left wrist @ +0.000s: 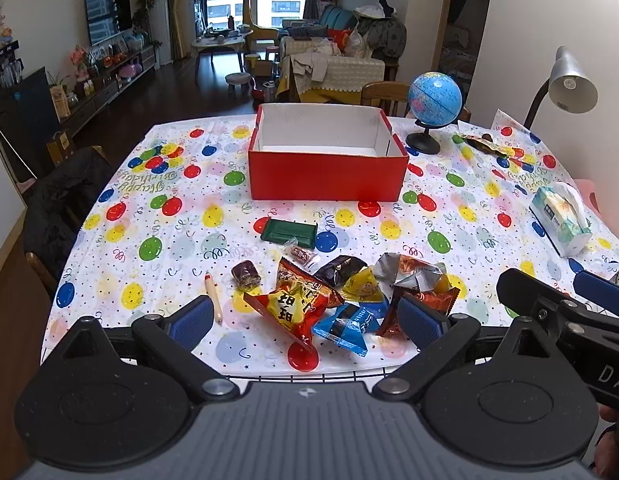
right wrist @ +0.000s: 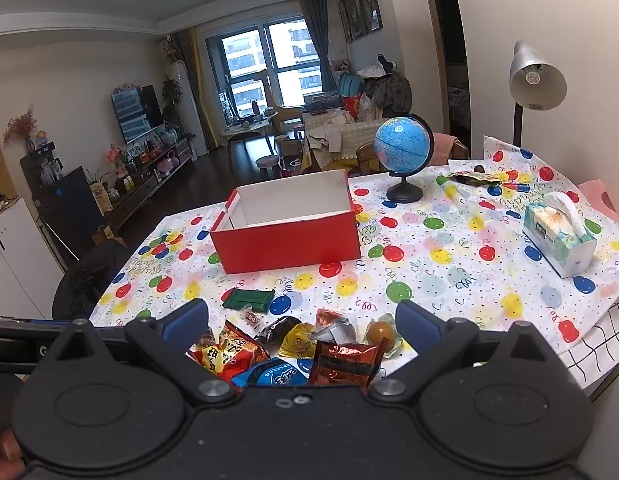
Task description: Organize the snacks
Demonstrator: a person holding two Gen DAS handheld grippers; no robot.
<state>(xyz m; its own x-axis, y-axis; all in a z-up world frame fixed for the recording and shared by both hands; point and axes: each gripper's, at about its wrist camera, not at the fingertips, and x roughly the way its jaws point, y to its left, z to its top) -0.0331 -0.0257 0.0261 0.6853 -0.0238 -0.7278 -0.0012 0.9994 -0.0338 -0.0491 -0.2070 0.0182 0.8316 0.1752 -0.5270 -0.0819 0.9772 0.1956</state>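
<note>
We see a balloon tablecloth (left wrist: 181, 216) with a red box (left wrist: 327, 176) far back. The snack pile (left wrist: 341, 296) lies near us. Our left gripper (left wrist: 305, 320) and right gripper (right wrist: 302, 326) are spread wide, holding nothing. Only the right view shows the orange ball snack (right wrist: 381, 332).

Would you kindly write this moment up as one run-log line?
left gripper: open, empty | right gripper: open, empty | snack pile: on tablecloth, untouched | red box: empty
</note>
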